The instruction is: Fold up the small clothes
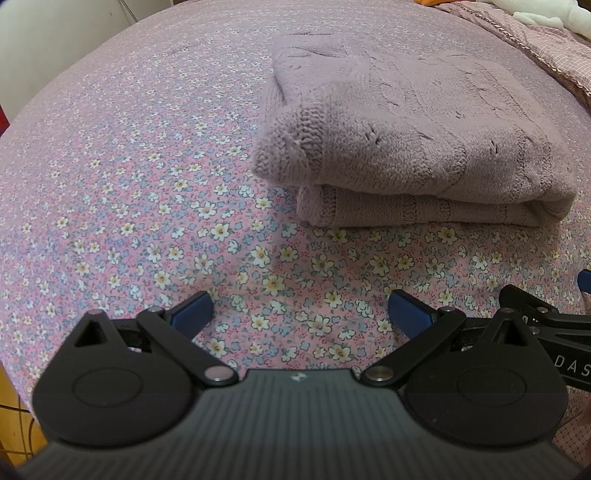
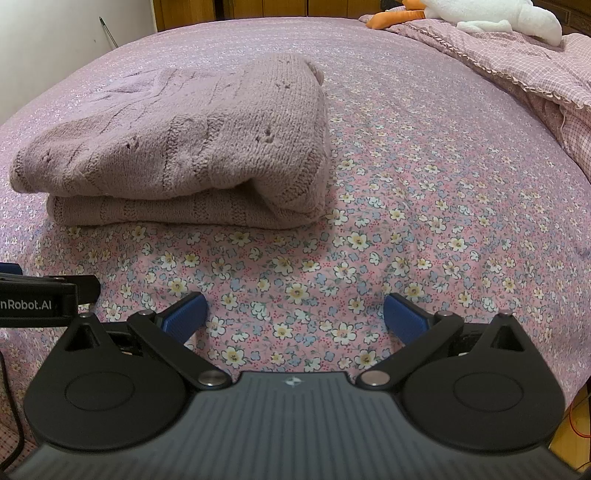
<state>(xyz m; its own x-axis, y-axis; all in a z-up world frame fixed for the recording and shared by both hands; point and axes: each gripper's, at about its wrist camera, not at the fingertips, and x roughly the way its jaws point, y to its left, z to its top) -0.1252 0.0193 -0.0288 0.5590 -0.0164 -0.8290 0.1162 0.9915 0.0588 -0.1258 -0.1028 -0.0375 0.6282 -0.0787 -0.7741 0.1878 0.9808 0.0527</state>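
A mauve knitted sweater (image 1: 410, 147) lies folded in a thick stack on the floral bedsheet (image 1: 129, 206), ahead and to the right in the left wrist view. The same sweater (image 2: 177, 147) sits ahead and left in the right wrist view. My left gripper (image 1: 301, 312) hovers open above the sheet, short of the sweater's near edge, nothing between its blue pads (image 1: 194, 308). My right gripper (image 2: 295, 312) is likewise open and empty, near the sweater's right corner. Each gripper shows at the edge of the other's view.
A checked pink quilt with a frilled edge (image 2: 535, 70) is bunched at the far right of the bed. A white plush toy (image 2: 506, 18) with an orange part lies on it. A white wall (image 2: 55, 44) stands far left. The bed edge drops off at the near corners.
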